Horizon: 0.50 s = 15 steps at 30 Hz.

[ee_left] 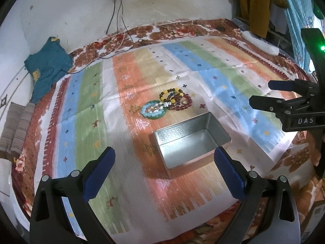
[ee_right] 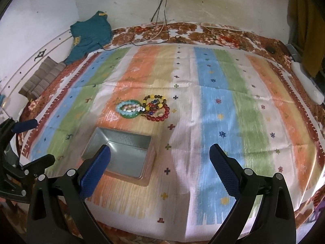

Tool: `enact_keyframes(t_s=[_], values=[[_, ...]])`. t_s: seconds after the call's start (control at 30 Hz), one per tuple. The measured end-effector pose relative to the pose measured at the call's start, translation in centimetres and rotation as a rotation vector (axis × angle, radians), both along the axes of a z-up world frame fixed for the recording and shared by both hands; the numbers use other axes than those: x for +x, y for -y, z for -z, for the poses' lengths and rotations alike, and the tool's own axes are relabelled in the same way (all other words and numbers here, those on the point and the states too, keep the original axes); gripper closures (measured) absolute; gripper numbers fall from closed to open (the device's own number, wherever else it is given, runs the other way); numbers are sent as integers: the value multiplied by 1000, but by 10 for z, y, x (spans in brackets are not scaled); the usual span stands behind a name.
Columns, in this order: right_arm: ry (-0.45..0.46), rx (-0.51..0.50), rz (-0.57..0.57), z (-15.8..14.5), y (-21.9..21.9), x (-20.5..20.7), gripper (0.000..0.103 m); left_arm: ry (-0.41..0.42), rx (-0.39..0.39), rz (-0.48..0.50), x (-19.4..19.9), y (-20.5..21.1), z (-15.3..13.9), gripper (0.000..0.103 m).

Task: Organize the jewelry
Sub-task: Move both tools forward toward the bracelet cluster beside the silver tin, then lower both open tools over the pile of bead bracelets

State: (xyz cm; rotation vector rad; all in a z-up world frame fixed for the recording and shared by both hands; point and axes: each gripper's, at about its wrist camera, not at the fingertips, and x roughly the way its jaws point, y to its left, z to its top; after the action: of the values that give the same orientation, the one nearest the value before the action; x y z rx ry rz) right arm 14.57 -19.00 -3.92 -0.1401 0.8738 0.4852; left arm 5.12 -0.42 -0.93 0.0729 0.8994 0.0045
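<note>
Left wrist view has my left gripper (ee_left: 164, 154) spread wide, holding nothing, its right finger overlapping the near corner of the metal tin (ee_left: 192, 140). Beyond the tin lies the bracelet pile (ee_left: 168, 103) on the striped mat (ee_left: 85, 101), bare cloth all around. Right wrist view shows my right gripper (ee_right: 159, 155) equally released; individual bracelets blur together.

Black tongs (ee_left: 164, 156) — blue ribbed pads (ee_left: 97, 174), silver screws, white "DAS" lettering.
</note>
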Motion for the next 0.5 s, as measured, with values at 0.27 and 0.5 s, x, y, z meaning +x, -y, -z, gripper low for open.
enact_keyframes(t_s=[0.27,0.5], values=[[-21,-10,7,3,-8,17,4,-31,22,-7,22,-4,6,8],[-50,-23,21,9,-17,35,4,-57,33,-5,43,-6,12,8]])
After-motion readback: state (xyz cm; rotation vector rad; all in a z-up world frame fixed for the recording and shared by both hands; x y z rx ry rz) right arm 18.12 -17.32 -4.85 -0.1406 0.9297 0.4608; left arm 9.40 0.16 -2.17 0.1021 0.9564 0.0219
